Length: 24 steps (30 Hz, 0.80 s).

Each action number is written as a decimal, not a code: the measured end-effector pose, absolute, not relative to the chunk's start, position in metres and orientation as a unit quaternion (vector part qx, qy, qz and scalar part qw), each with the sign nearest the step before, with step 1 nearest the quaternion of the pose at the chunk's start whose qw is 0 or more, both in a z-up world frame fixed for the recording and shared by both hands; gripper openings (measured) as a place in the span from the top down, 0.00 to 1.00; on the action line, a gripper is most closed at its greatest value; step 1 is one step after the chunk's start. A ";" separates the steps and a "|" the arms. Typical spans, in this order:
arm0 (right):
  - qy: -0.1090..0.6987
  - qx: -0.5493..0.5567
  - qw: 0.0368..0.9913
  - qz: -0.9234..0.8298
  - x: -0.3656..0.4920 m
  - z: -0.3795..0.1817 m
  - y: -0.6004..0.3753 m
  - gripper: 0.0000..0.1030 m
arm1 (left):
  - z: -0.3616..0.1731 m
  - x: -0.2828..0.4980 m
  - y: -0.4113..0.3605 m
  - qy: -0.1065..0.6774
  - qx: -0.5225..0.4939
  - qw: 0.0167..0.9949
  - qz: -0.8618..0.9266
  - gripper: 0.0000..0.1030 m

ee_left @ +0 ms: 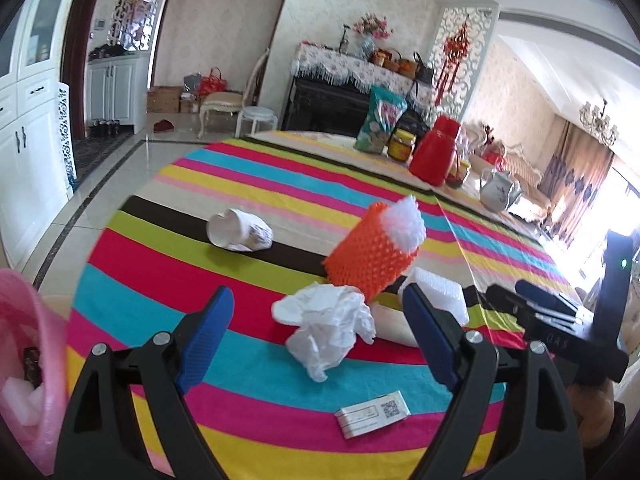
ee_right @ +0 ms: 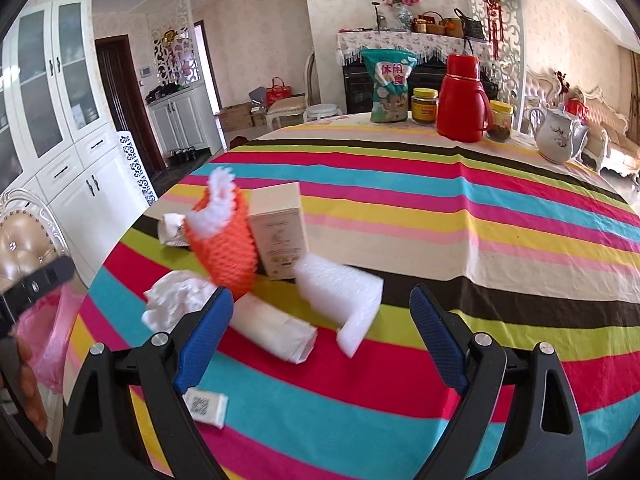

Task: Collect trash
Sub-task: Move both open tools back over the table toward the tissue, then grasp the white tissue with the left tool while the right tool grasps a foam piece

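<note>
Trash lies on the striped tablecloth (ee_left: 248, 172). A crumpled white tissue (ee_left: 328, 328) sits between the open fingers of my left gripper (ee_left: 318, 338). Behind it stand an orange foam net (ee_left: 370, 256) with white foam inside, a white foam block (ee_left: 440, 294) and a crushed paper cup (ee_left: 240, 230). A small flat carton (ee_left: 374, 412) lies near me. My right gripper (ee_right: 320, 344) is open and empty above a white paper roll (ee_right: 272, 330), a foam block (ee_right: 342, 294), a beige box (ee_right: 280, 230), the net (ee_right: 224, 240) and the tissue (ee_right: 176, 300).
A pink trash bag (ee_left: 24, 356) holding some foam hangs at the table's left edge; it also shows in the right wrist view (ee_right: 52, 340). A snack bag (ee_right: 390, 84), jars (ee_right: 425, 105), a red thermos (ee_right: 462, 98) and a white teapot (ee_right: 556, 136) stand at the far side.
</note>
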State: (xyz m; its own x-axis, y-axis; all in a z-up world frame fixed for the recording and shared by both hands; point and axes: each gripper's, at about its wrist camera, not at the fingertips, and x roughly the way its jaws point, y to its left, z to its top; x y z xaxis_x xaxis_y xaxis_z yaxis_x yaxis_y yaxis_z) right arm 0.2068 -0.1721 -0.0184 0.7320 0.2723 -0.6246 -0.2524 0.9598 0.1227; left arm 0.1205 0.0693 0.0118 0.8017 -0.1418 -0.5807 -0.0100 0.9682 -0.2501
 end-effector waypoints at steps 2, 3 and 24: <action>0.343 0.021 0.929 0.139 0.217 -0.021 -0.174 0.18 | 0.005 0.131 0.066 0.323 -0.123 0.937 -0.039 0.20; 0.346 0.021 0.928 0.139 0.222 -0.024 -0.174 0.18 | 0.001 0.137 0.063 0.328 -0.119 0.936 -0.040 0.20; 0.412 -0.002 0.901 0.133 0.268 -0.084 -0.168 0.22 | -0.073 0.205 0.052 0.428 -0.126 0.892 -0.070 0.56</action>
State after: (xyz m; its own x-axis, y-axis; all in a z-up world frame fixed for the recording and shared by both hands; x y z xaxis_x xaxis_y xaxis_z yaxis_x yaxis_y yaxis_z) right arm 0.2685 -0.1679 -0.0844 0.6251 0.2382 -0.7433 -0.2409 0.9647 0.1065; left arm 0.2047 0.0517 -0.0734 0.6242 -0.2327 -0.7458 0.0178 0.9586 -0.2842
